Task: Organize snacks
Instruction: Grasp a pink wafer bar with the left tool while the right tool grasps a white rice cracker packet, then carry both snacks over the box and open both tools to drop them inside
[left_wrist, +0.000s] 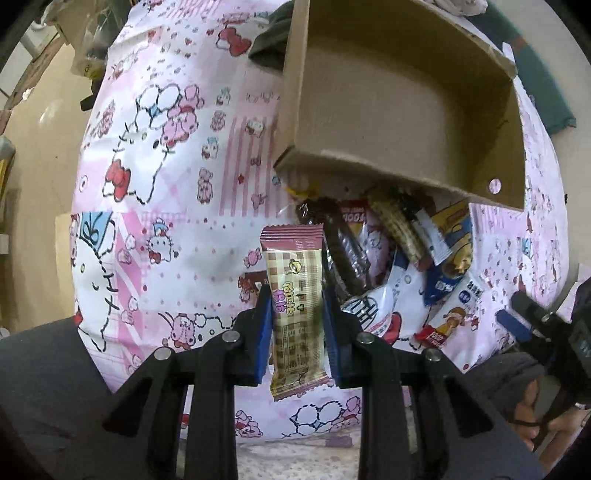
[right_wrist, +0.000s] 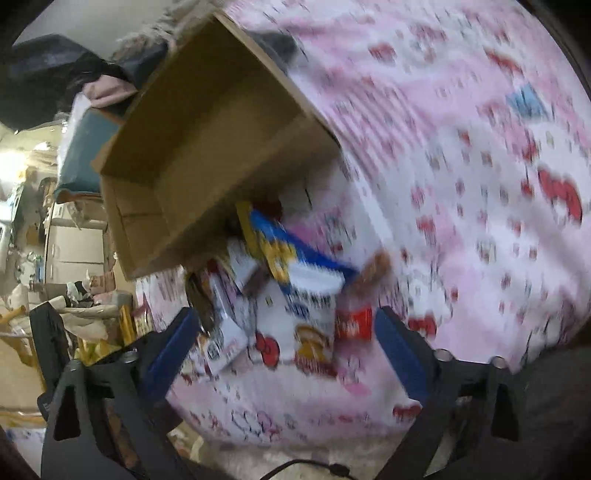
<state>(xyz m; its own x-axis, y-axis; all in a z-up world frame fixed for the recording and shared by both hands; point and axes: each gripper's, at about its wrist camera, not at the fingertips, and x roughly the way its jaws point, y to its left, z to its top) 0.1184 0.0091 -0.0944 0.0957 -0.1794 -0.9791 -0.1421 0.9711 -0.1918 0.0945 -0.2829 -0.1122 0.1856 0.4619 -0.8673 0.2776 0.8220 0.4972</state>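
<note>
Blue-padded left fingers (left_wrist: 297, 317), pointing steeply down, clamp a checked wafer packet (left_wrist: 294, 314).

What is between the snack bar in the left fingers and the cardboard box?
In the left wrist view, the pile of snack packets lies between the checkered snack bar, pinched by the left gripper, and the cardboard box, starting with a dark chocolate-coloured packet.

A pink-and-white cartoon-print cloth (left_wrist: 177, 177) covers the tabletop. On it sits an open cardboard box (left_wrist: 406, 110), and just beside the box lies a loose heap of wrapped snacks (left_wrist: 406, 258), overlapping one another on the cloth.
</note>
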